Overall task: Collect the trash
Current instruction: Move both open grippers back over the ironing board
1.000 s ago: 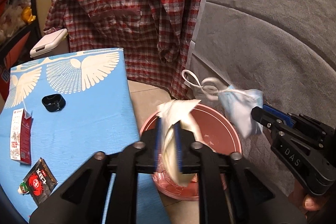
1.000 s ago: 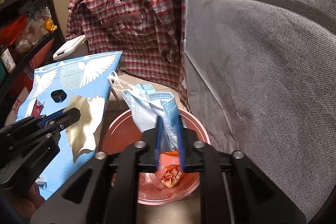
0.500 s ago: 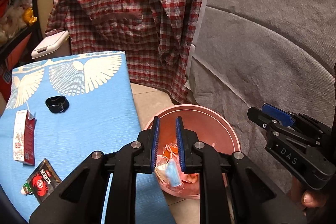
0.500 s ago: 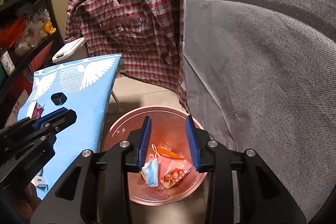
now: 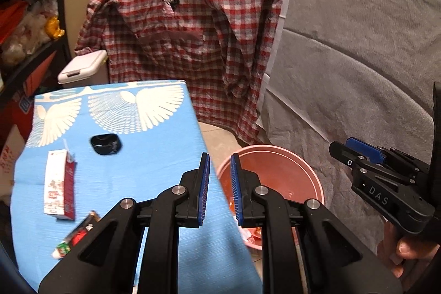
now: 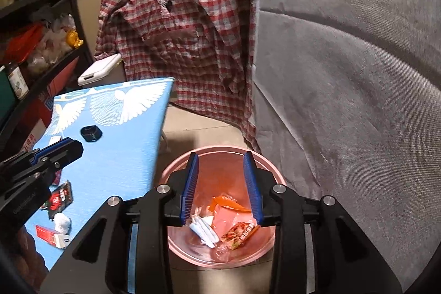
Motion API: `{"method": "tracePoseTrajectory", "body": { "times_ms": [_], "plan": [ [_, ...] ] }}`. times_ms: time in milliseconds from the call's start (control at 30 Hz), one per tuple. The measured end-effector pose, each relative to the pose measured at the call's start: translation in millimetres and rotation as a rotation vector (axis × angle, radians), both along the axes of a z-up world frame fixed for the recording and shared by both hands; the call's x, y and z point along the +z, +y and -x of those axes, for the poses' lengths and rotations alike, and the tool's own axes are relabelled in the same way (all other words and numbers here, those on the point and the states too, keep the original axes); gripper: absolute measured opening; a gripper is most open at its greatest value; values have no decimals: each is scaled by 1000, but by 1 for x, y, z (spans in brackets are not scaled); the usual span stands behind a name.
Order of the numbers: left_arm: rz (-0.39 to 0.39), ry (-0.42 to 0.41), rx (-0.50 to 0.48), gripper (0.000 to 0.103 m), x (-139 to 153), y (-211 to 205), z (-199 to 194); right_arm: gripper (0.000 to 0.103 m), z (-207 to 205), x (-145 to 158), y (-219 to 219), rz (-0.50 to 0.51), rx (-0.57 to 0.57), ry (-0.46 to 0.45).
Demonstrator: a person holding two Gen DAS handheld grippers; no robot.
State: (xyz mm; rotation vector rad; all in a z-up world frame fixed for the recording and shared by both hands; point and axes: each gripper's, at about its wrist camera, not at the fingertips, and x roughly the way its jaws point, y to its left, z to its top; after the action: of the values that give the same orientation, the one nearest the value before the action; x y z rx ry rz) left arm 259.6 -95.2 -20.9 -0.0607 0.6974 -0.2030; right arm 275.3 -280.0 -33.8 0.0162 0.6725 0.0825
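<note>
Both claws empty & released now. Right gripper is hanging over the pink bin, jaws apart w/ nothing between. Trash inside the bin: white mask, red wrapper. Left gripper is hovering at the bin's left, over the blue table, jaws slightly parted. Carton & black packet lying on the table, left of the bin.

Blurred wrapper near table edge

Clearance around right gripper
Open drop straight below into pink bin; blue table edge crowds its left, grey upholstery blocks its right.
</note>
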Motion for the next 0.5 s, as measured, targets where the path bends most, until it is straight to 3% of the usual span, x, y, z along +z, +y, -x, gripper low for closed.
{"method": "tracePoseTrajectory", "body": {
  "times_ms": [300, 500],
  "plan": [
    [23, -44, 76, 16, 25, 67, 23, 32, 20, 18, 43, -21, 88, -69],
    [26, -72, 143, 16, 37, 123, 37, 13, 30, 23, 77, -28, 171, -96]
  ]
}}
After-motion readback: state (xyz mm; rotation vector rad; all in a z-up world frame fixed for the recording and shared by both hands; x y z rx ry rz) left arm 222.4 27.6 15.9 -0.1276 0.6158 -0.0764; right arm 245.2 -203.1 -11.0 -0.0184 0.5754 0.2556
